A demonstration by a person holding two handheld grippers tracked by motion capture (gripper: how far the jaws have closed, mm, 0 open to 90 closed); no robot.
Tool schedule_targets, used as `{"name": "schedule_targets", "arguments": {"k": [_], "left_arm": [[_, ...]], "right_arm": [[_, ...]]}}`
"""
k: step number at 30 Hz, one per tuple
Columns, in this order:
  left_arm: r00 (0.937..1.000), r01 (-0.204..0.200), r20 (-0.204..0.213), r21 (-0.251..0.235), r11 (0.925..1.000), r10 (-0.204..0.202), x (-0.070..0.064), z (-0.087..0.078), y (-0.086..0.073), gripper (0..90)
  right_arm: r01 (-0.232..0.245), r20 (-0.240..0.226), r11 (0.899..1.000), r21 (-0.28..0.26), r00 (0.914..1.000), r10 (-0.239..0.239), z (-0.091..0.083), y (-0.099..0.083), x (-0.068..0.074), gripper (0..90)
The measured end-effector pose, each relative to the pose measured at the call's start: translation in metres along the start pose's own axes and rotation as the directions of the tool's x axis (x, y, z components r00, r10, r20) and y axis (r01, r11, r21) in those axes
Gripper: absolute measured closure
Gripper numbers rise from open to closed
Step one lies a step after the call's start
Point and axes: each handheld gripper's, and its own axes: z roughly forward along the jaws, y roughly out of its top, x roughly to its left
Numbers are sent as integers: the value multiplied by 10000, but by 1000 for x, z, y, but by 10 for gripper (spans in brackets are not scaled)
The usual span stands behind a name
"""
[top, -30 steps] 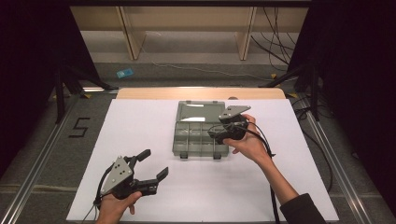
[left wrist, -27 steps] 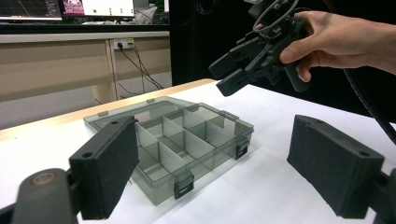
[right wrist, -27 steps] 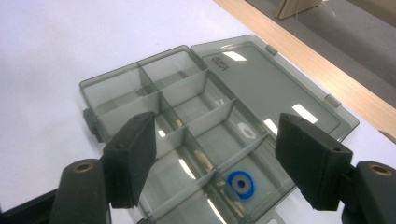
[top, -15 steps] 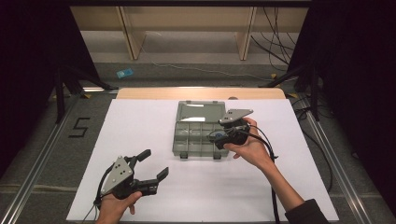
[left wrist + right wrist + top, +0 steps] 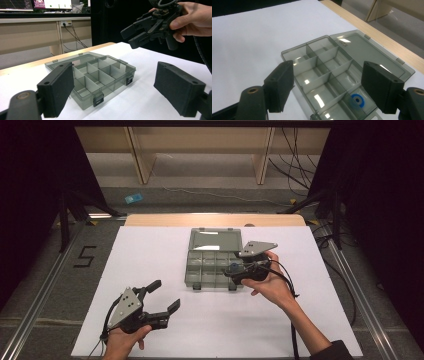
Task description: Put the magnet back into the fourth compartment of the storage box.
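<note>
While the left gripper (image 5: 159,296) rests wide open near the table (image 5: 150,255) edge, the right gripper (image 5: 328,87), jaws wide, hovers over the open compartment box (image 5: 214,261) holding a blue ring (image 5: 357,100).

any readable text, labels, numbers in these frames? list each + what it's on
"5": black mark on the grey floor left of the table, seen in the high view.
Monitors at the top of the left gripper view: graphics on screen, any text too small and blurred to read.
Organizer box, blue ring in one of its compartments, both grippers: no legible text.
</note>
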Motion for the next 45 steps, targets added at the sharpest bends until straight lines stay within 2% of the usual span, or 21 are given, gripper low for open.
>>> {"name": "schedule_targets", "arguments": {"k": [17,18,21,26,30,31,37,42,44,45], "left_arm": [[9999,35,99,-35,10000,-35,0,2,0,157],[10000,22,42,48,10000,-22,-1,1,0,157],[9999,35,105,-54,10000,-34,0,1,0,157],[10000,-6,46,37,10000,6,0,0,0,157],[10000,7,53,42,10000,-8,0,0,0,157],[10000,-9,53,38,10000,8,0,0,0,157],[10000,5,56,36,10000,-5,0,1,0,157],[10000,-17,55,46,10000,17,-1,1,0,157],[10000,-17,64,48,10000,17,-1,1,0,157],[10000,-24,69,48,10000,24,-1,1,0,157]], "right_arm": [[-328,-138,9967,-746,9994,319,-15,-9,10,243],[-446,-255,9965,-711,9988,429,-16,-10,11,243],[-447,-160,9954,-848,9989,435,-17,-12,12,242],[-664,-308,9934,-938,9975,637,-19,-15,14,242],[-592,-220,9924,-1078,9981,572,-21,-17,15,242],[-718,-259,9916,-1077,9973,694,-22,-18,16,242],[-685,-286,9892,-1293,9975,653,-26,-21,19,242],[-916,-396,9874,-1287,9954,871,-27,-25,22,239],[-863,-303,9867,-1379,9961,829,-28,-26,22,236],[-1005,-443,9848,-1416,9945,951,-28,-26,23,236]]}}
